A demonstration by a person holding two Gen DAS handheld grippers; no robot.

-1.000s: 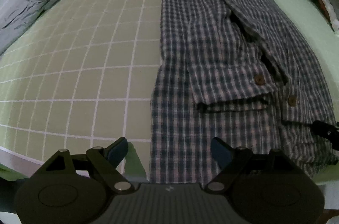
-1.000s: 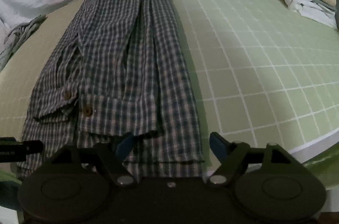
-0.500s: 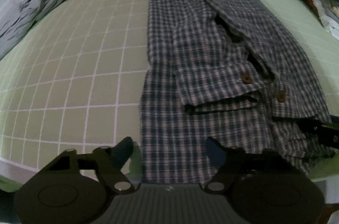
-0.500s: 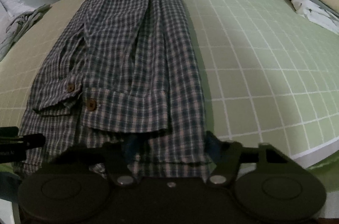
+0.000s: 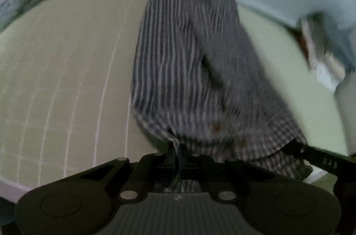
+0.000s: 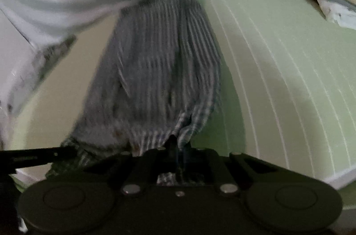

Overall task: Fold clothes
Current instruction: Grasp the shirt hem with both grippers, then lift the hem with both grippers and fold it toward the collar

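both wrist views look low and close along the plaid shirt (image 5: 189, 70) toward its far end. the left sits at its left hem corner, the right at its right; they share the shirt.

Both tongs closed. Left tongs (image 5: 175, 151): jaws pinched together on the near hem of the plaid shirt (image 5: 189, 70), cloth bunched between the tips and a bit of it trailing back into the body. Right tongs (image 6: 176, 149): same state, jaws shut tight on the hem with fabric gathered at the pinch. Both point forward along the shirt, level with each other, side by side near its two lower corners. Each shows in the other's camera as a dark bar at the frame edge. Heavy motion blur in both views
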